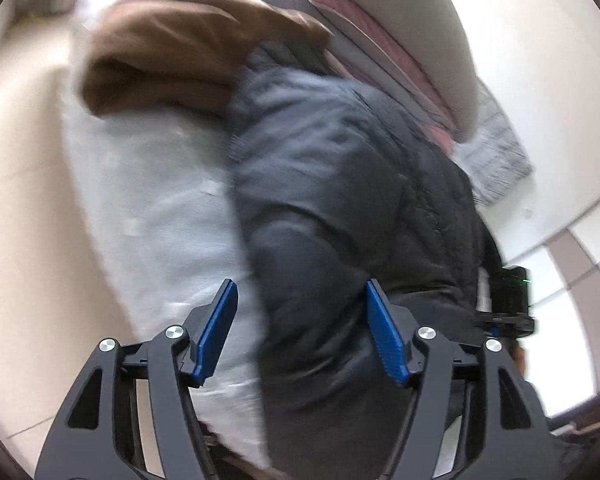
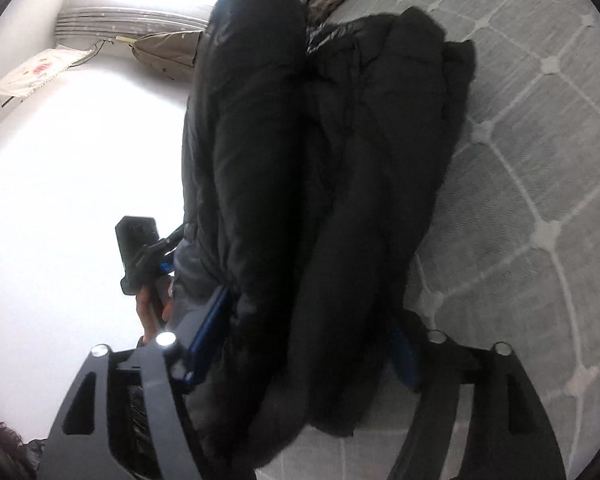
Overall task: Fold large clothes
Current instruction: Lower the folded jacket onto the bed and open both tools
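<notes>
Both grippers, left (image 1: 302, 320) and right (image 2: 304, 344), spread wide around the puffy, slippery black jacket (image 2: 340, 200) on the mattress (image 2: 540, 160); best pinched at a quilted hem.

Right gripper (image 2: 304, 340) jaws behind jacket (image 2: 340, 200)

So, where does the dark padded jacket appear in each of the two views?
Left wrist view: the dark padded jacket fills the centre and right, running down between the open left gripper.
Right wrist view: the jacket fills the centre, bunched between the fingers of the right gripper.
Shared landmark: the grey quilted mattress under the jacket.
</notes>
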